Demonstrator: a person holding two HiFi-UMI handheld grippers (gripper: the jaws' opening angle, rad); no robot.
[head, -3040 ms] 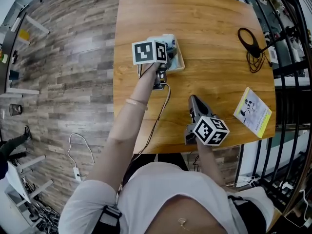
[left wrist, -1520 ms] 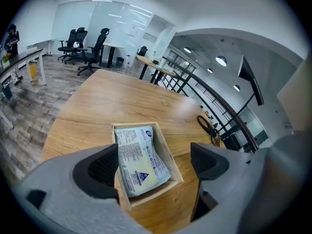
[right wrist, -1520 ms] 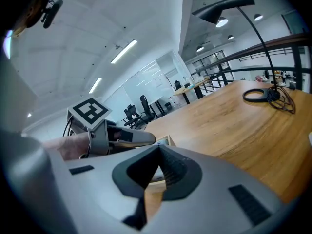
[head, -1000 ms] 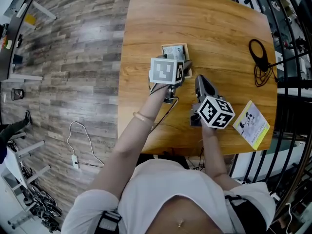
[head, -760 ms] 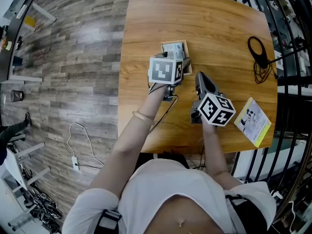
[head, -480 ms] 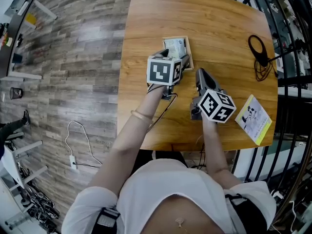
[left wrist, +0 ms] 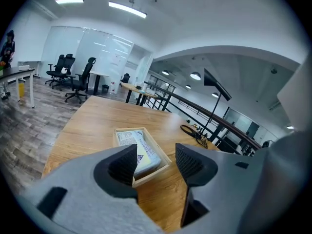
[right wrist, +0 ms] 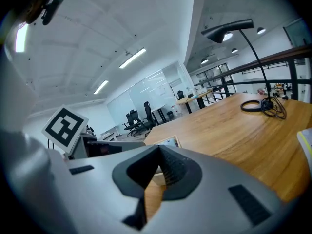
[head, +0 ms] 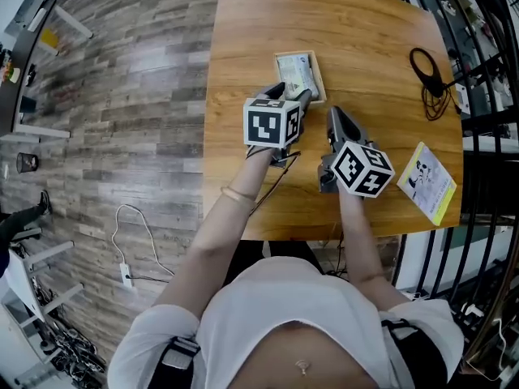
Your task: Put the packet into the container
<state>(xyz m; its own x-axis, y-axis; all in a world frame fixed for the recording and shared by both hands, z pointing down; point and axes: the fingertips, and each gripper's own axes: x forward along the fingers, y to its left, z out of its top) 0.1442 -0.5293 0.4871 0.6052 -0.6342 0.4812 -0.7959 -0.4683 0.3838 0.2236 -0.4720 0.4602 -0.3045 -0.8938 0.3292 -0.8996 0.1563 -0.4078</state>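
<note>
Light wooden shallow container (head: 319,78) is sitting on the tabletop (head: 365,23), white printed packet (head: 297,73) lying inside. Just nearer, the left gripper (head: 290,94) is hovering, its released, empty fingers having just been closing. The right gripper (head: 332,113) is holding its fingers clenched, empty. Either gripper could be clipping the rim and shifting the container.

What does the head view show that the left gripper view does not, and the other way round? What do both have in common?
Only the head view: the right gripper, the yellow booklet and the person's arms.
Only the left gripper view: office chairs, ceiling lights, and the ribbed inner faces of the fingers of the left gripper, which have just been closing with nothing between them.
Both: the table, the container with the packet inside, and the black cable.
</note>
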